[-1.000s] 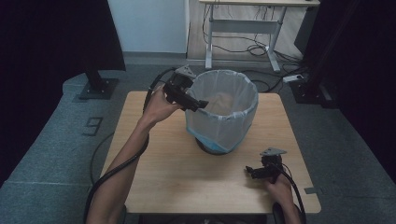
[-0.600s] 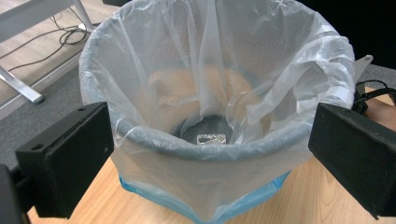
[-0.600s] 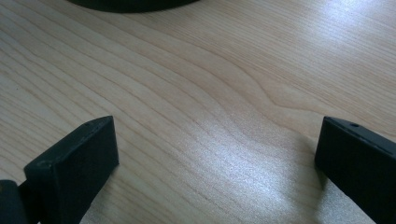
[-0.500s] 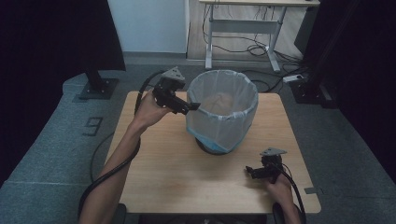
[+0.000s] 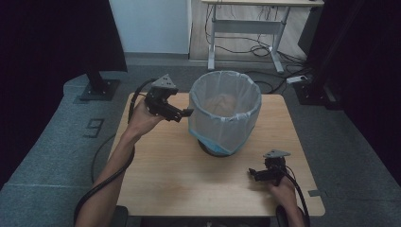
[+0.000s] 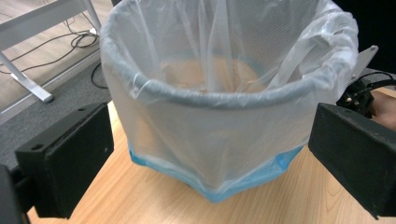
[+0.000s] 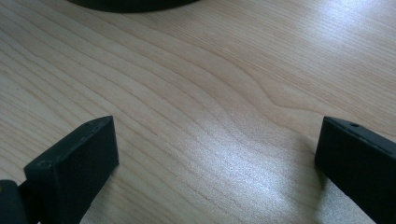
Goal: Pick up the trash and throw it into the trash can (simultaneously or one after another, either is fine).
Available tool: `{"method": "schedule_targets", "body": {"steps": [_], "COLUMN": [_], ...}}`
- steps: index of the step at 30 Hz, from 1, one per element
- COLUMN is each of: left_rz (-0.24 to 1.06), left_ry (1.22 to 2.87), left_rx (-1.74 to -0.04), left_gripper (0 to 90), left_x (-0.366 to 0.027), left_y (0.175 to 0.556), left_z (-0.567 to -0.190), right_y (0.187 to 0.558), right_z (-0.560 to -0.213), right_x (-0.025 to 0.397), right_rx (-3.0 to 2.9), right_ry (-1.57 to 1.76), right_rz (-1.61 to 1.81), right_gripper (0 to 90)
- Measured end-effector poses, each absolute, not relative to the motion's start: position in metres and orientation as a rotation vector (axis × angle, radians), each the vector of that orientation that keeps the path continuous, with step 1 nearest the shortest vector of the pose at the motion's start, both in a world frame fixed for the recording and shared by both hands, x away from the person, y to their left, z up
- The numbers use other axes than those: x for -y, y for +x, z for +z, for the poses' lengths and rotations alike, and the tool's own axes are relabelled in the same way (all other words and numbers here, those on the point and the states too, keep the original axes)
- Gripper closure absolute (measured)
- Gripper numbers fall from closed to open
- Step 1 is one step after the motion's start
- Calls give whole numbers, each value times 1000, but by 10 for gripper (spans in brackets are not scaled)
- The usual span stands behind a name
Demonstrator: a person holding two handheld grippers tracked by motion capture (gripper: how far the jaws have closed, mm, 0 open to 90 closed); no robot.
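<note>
Bin (image 5: 225, 111) stands mid-bench (image 5: 161, 179), its clear liner (image 6: 219, 126) folded over the rim. Left gripper (image 5: 185, 113) hovers just beside the rim, jaws spread, holding nothing. Right gripper (image 5: 253, 173) rests low near the front edge, jaws spread. Step judged: approach to liner. Next: close on the liner's edge.

Black tools (image 5: 185, 113), grey plates (triangular), cables

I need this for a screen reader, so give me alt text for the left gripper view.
A bin lined with a clear plastic bag stands on a wooden table, framed between the wide-open black jaws of the left gripper. The bag is folded over the grey rim, with blue plastic at its lower edge.
</note>
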State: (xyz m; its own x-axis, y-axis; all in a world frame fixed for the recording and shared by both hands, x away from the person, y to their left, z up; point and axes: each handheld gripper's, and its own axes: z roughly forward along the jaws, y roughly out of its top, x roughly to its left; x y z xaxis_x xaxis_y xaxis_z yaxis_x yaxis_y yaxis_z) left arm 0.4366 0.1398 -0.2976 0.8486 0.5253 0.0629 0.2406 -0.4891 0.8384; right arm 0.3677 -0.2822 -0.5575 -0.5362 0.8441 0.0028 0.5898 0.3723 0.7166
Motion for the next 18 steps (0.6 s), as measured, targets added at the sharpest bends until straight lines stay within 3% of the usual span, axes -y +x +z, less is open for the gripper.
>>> {"method": "schedule_targets", "body": {"steps": [18], "left_rz": [396], "left_ry": [2058], "left_rx": [-604], "left_gripper": [0], "left_x": [-172], "left_y": [427], "left_z": [-333], "right_y": [368], "right_z": [-557], "right_x": [282], "right_rx": [-2272], "right_ry": [1252], "right_rz": [962], "right_gripper": [0]}}
